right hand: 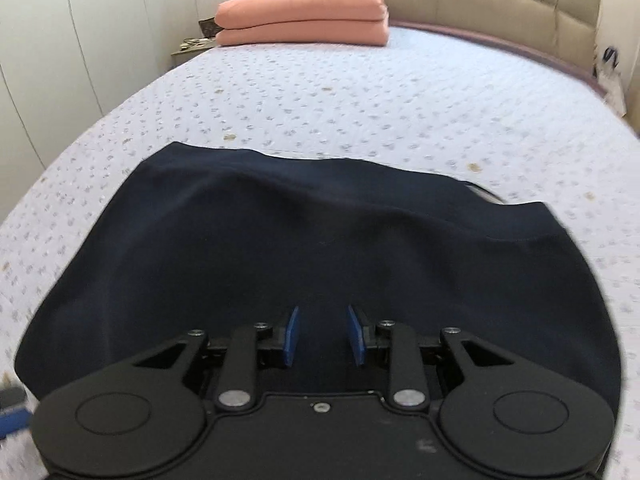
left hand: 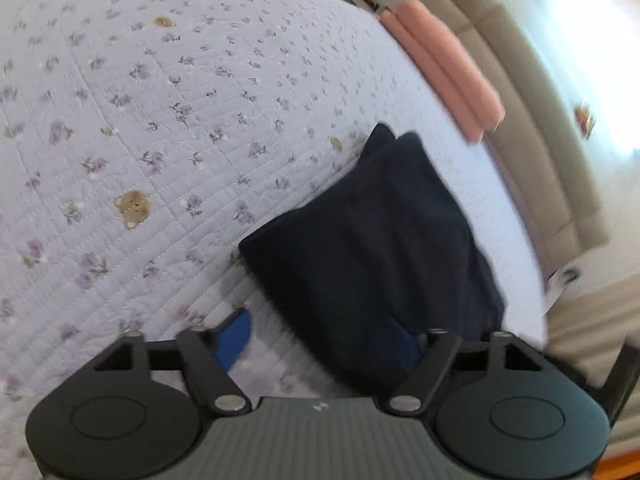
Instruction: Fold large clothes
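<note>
A folded dark navy garment (left hand: 372,248) lies on the floral bedspread (left hand: 160,120). In the right wrist view the garment (right hand: 320,248) fills the foreground. My right gripper (right hand: 323,336) is open, its blue pads (right hand: 291,336) apart just above the near edge of the garment, holding nothing. My left gripper (left hand: 320,344) is open wide at the garment's near left corner. One blue pad (left hand: 234,340) shows over the bedspread; the other is hidden against the dark cloth.
A folded pink blanket (right hand: 304,16) lies near the beige headboard (right hand: 480,0); it also shows in the left wrist view (left hand: 440,68). White wardrobe doors (right hand: 60,40) stand left of the bed. A nightstand (right hand: 192,46) sits beside the head of the bed.
</note>
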Motion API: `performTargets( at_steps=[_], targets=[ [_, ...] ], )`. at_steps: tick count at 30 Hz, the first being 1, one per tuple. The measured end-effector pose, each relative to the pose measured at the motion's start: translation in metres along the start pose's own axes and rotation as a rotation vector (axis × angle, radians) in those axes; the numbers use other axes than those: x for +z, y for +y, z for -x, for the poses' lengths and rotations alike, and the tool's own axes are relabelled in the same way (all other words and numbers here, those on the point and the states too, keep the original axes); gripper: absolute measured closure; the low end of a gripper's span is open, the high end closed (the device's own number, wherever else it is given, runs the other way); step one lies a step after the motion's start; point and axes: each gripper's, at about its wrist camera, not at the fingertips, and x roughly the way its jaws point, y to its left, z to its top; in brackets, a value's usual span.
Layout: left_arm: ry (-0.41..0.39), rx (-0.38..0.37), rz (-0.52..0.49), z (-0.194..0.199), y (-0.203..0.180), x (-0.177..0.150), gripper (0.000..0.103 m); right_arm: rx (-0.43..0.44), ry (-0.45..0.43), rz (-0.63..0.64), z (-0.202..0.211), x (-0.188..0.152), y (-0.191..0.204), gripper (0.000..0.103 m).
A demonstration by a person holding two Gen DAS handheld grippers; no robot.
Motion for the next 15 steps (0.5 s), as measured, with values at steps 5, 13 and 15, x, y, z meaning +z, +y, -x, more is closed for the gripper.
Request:
performTargets(
  at_steps=[5,13,15],
  targets=[
    [-0.011,-0.074,0.064,-0.032,0.008,0.005,0.023,-0.038,0.010,-0.014,-0.007,-0.022,0.000,0.069],
    [-0.106,-0.159,0.118,-0.068,0.000,0.018,0.021,-0.055,-0.010,-0.028,-0.011,-0.022,0.003,0.067],
    [-0.110,-0.153,0.115,-0.070,-0.002,0.019,0.029,-0.062,-0.019,-0.028,-0.006,-0.021,0.004,0.068]
  ],
)
